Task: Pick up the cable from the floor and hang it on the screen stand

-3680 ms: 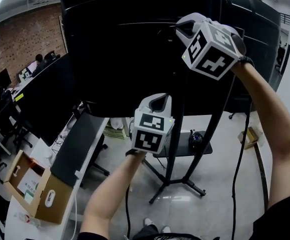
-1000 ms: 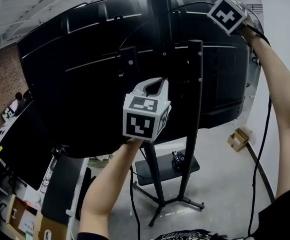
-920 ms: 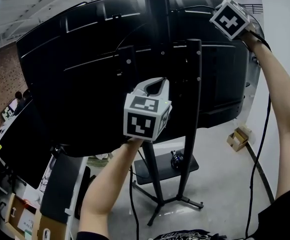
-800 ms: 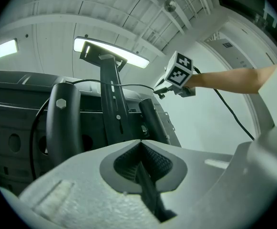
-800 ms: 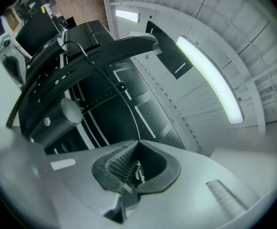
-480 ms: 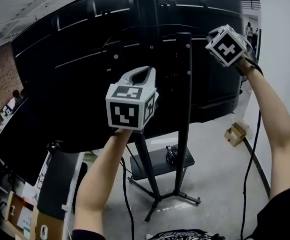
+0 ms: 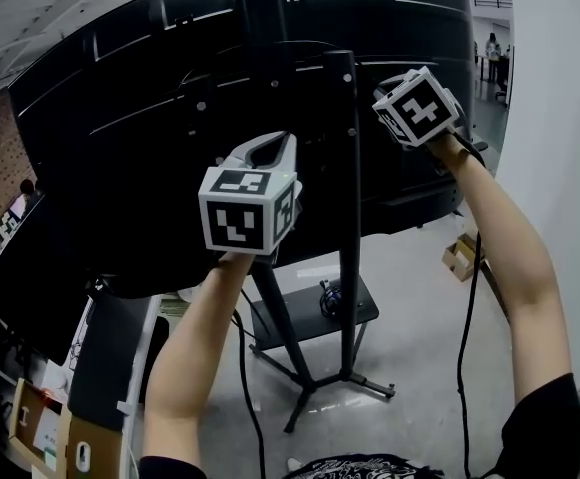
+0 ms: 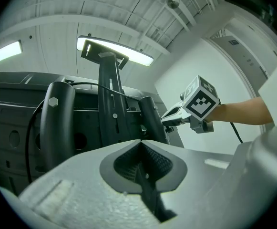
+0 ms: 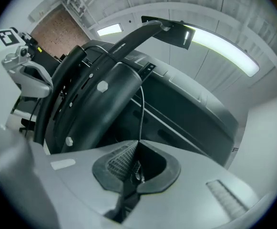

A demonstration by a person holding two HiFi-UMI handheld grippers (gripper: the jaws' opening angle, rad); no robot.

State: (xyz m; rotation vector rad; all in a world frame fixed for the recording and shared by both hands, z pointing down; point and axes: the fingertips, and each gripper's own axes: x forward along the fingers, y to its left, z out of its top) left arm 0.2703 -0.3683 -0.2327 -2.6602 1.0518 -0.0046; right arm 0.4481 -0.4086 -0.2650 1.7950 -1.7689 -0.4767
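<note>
**Head view.** The left gripper (image 7: 262, 163) is raised before the back of a large black screen (image 7: 100, 148), just left of the upright of the screen stand (image 7: 350, 218). The right gripper (image 7: 394, 88) is higher, on the other side of that upright. Both marker cubes carry black-and-white square patterns. The stand's low shelf (image 7: 299, 329) holds a small dark object. A cardboard box (image 7: 80, 447) at lower left bears a label too small to read. **Left gripper view.** The left gripper's jaws are pressed together, with nothing seen between them. Beyond them stand the stand's black tubes and centre column under a ceiling light strip (image 8: 114, 49). A thin black cable (image 8: 97, 86) runs from the top of the left tube across to the column. The right gripper appears at right, its tips close to the stand's right tube. **Right gripper view.** The right gripper's jaws pinch the thin cable, which rises straight from the grip and then climbs along the stand's thick tube. The left gripper shows at upper left, near a brick wall (image 9: 62, 27).
</note>
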